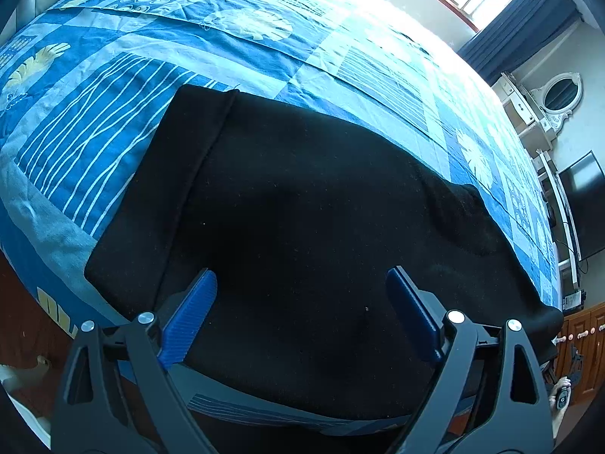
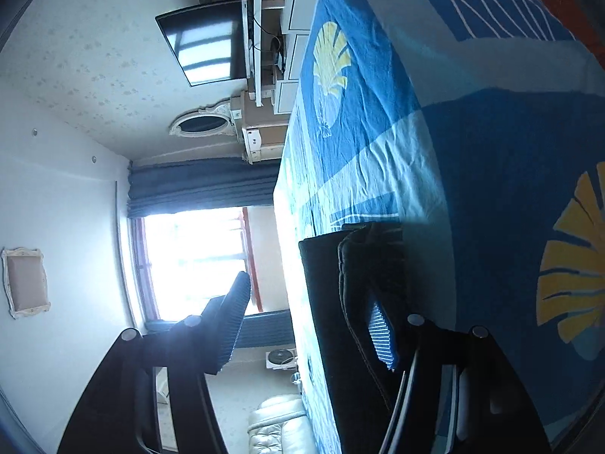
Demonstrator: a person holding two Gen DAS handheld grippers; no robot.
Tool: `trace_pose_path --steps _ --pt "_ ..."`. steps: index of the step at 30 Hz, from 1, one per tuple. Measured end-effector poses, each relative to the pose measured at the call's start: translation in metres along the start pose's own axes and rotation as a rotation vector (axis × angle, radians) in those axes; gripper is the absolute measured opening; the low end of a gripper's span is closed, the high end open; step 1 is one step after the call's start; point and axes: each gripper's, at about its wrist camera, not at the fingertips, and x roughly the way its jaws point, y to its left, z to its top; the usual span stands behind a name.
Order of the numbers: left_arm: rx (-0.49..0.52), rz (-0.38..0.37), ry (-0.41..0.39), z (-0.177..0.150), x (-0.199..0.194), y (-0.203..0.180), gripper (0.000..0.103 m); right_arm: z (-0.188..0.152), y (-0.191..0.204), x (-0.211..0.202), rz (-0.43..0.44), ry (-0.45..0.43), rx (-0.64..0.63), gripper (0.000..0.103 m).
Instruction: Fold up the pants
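— Where are the pants [image 1: 302, 219] now?

— Lying on the bed [image 1: 94, 121], on that blue patterned cover, near the edge closest to us. They look folded over already: a flat black slab, with one layer's edge showing as a ridge toward the far left corner.

— And the left tongs [image 1: 300, 295]?

— Spread wide, hanging right over the cloth and angled down at it. Nothing between the blue pads [image 1: 193, 314]; I see no pinch.

— The right tongs [image 2: 314, 325]?

— Rolled on their side at the end of the pants [image 2: 340, 302], parted roughly halfway. One finger stands out against the window, clear of everything. The other sits down by the rumpled black hem. It may be touching the cloth, but both fingers aren't pressing on it, so I'd call them released.

— So what worries you?

— That lower finger. If it's snagged in the bunched hem and the hand pulls away, I'd expect it to drag the top layer and undo the fold.

— Anything else?

— The near edge. The pants run close to the side of the mattress, and one corner on the right seems to droop over it. A nudge from the left tongs could slide the stack off. The fabric's dark too, so the layers are hard to tell apart; a grab could catch only one.
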Motion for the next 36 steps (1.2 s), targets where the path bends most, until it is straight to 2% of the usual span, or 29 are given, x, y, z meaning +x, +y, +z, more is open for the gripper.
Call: trace_pose_path --steps 1,3,5,7,10,12,14,17,19,21,22,23,27,29,31,34,36 --pt "0.001 0.002 -0.001 0.0 0.0 0.0 0.091 0.002 -0.005 0.001 -0.047 0.002 0.015 0.059" --pt "0.001 0.005 -0.002 0.0 0.001 -0.001 0.092 0.007 -0.013 0.0 -0.13 0.0 0.0 0.051" --pt "-0.001 0.007 -0.003 0.0 0.001 -0.001 0.092 0.009 -0.013 -0.002 -0.175 -0.006 -0.055 0.022" --pt "0.0 0.01 -0.002 0.0 0.001 -0.002 0.092 0.008 -0.006 -0.004 -0.206 0.013 -0.137 0.008" --pt "0.008 0.013 0.004 0.0 0.001 -0.002 0.092 0.007 0.017 -0.005 -0.257 0.027 -0.301 0.008" --pt "0.003 0.009 0.004 0.001 0.001 -0.002 0.092 0.011 0.022 -0.004 -0.3 0.028 -0.362 0.008" --pt "-0.002 0.005 0.001 0.001 0.001 -0.001 0.092 0.016 0.007 0.0 -0.35 0.051 -0.361 0.008" --pt "0.001 0.005 -0.005 0.0 0.001 -0.001 0.092 0.023 -0.013 -0.01 -0.262 0.062 -0.267 0.008" --pt "0.016 0.011 -0.005 -0.001 0.001 -0.002 0.092 0.023 -0.008 -0.021 -0.26 -0.004 -0.255 0.012" --pt "0.025 0.012 -0.006 -0.002 0.001 -0.003 0.093 0.023 0.003 -0.043 -0.296 -0.161 -0.278 0.018" --pt "0.026 0.013 -0.008 -0.002 0.001 -0.003 0.093 0.024 0.009 -0.051 -0.292 -0.209 -0.288 0.022" --pt "0.025 0.013 -0.01 -0.003 0.001 -0.003 0.094 0.022 0.014 -0.054 -0.277 -0.211 -0.302 0.022" --pt "0.018 0.009 -0.018 -0.004 0.0 -0.003 0.094 -0.003 0.033 -0.02 -0.256 0.012 -0.369 0.022" --pt "0.015 0.008 -0.021 -0.004 0.0 -0.003 0.095 -0.014 0.028 -0.006 -0.273 0.075 -0.359 0.024" --pt "0.016 0.008 -0.022 -0.004 0.0 -0.004 0.095 -0.017 0.02 0.008 -0.303 0.103 -0.337 0.025" --pt "0.02 0.006 -0.02 -0.005 0.0 -0.004 0.095 -0.014 0.013 0.018 -0.32 0.074 -0.314 0.026" --pt "0.021 0.001 -0.018 -0.005 -0.001 -0.004 0.095 -0.013 0.01 0.02 -0.29 0.057 -0.296 0.035"
